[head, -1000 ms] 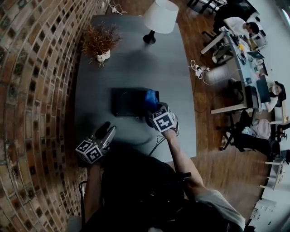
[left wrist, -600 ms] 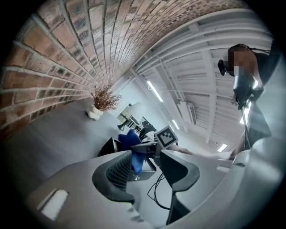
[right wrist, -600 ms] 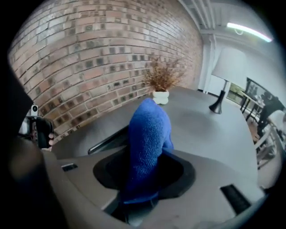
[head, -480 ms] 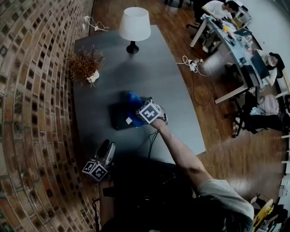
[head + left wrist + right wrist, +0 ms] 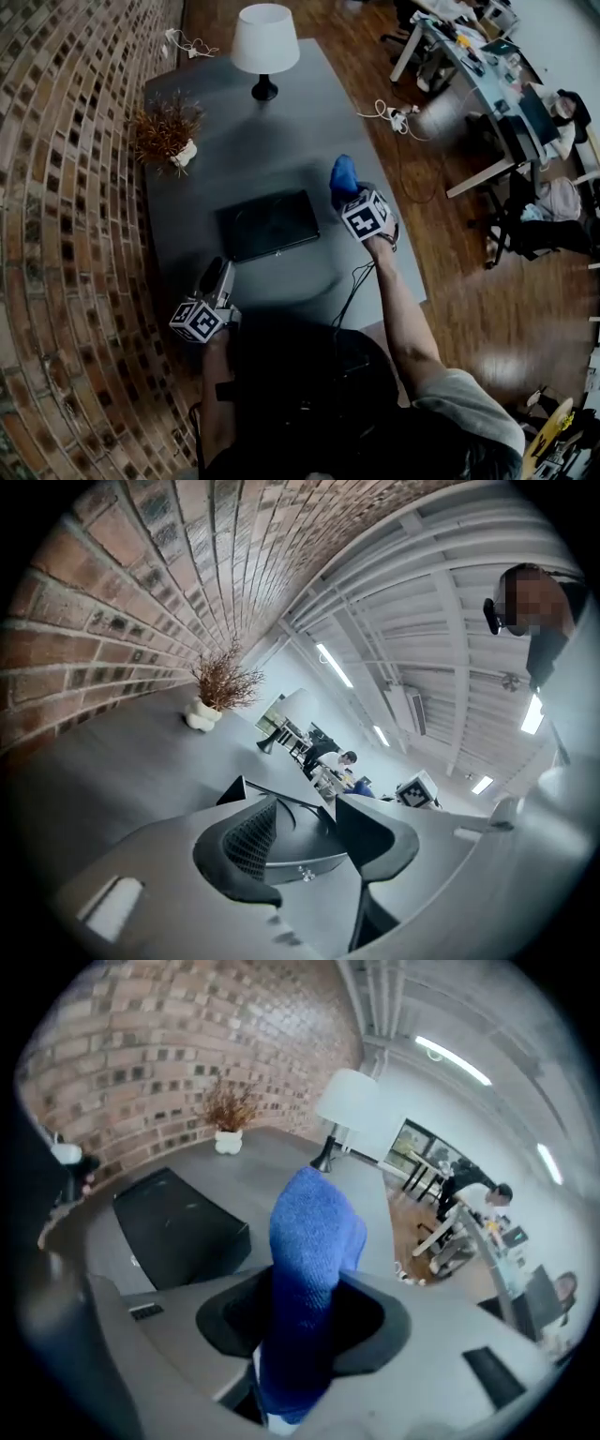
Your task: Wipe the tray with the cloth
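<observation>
The black tray (image 5: pixel 267 225) lies flat on the grey table (image 5: pixel 281 131); in the right gripper view the tray (image 5: pixel 173 1222) is off to the left. My right gripper (image 5: pixel 347 190) is just past the tray's right edge, off the tray, shut on a blue cloth (image 5: pixel 343 174). The bunched cloth (image 5: pixel 311 1260) sticks up out of the jaws. My left gripper (image 5: pixel 217 274) hovers near the table's front edge, below the tray's left corner. It stands open with nothing between its fingers (image 5: pixel 248 841), and the tray (image 5: pixel 295 847) shows beyond them.
A dried plant in a white pot (image 5: pixel 169 136) stands at the back left by the brick wall. A white-shaded lamp (image 5: pixel 264 42) stands at the far end. A cable (image 5: pixel 352 286) runs off the table's front right edge. Desks with people (image 5: pixel 497 84) fill the right.
My right gripper has carried the cloth from over the tray to the right, off its right edge. The left gripper has stayed near the front edge.
</observation>
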